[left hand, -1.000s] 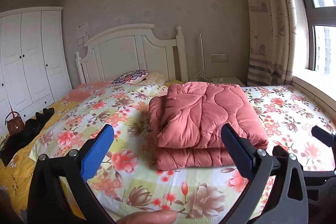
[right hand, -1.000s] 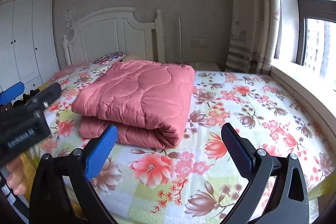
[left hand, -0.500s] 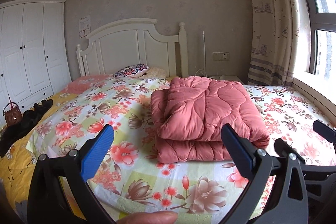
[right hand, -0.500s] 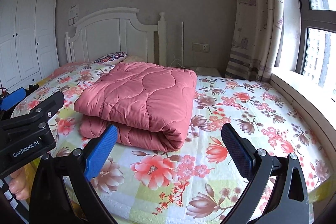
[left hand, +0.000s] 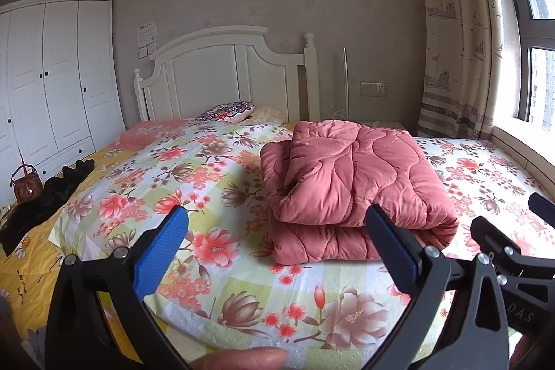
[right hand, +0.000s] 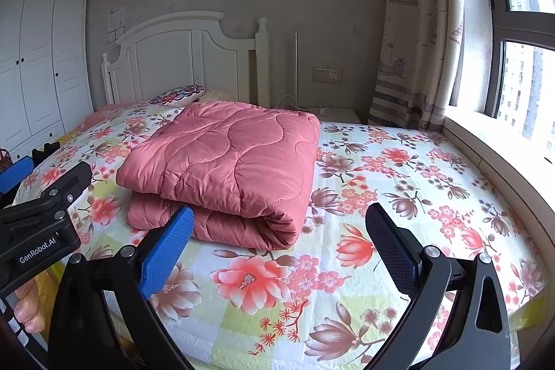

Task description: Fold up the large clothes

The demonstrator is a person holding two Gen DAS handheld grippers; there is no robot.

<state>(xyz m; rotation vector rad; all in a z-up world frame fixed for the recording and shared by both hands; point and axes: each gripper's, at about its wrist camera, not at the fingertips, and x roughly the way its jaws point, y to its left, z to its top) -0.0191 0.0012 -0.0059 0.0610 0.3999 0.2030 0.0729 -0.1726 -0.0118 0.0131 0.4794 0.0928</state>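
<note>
A pink quilted comforter (left hand: 350, 182) lies folded in a thick stack on the floral bed sheet (left hand: 194, 182). It also shows in the right wrist view (right hand: 225, 169), left of centre. My left gripper (left hand: 277, 248) is open and empty, held above the foot of the bed, short of the comforter. My right gripper (right hand: 281, 245) is open and empty, also short of the comforter's near fold. The left gripper's body (right hand: 38, 224) shows at the left edge of the right wrist view.
A white headboard (left hand: 225, 71) and a patterned pillow (left hand: 225, 111) are at the far end. A white wardrobe (left hand: 52, 82) stands left. Dark clothes (left hand: 52, 193) and a brown bag (left hand: 24, 186) lie at the bed's left edge. Curtain (right hand: 412, 40) and window (right hand: 523, 58) stand right.
Both grippers have drawn back and risen a little from the bed; the comforter looks slightly farther away. It has not moved. Both stay open.
</note>
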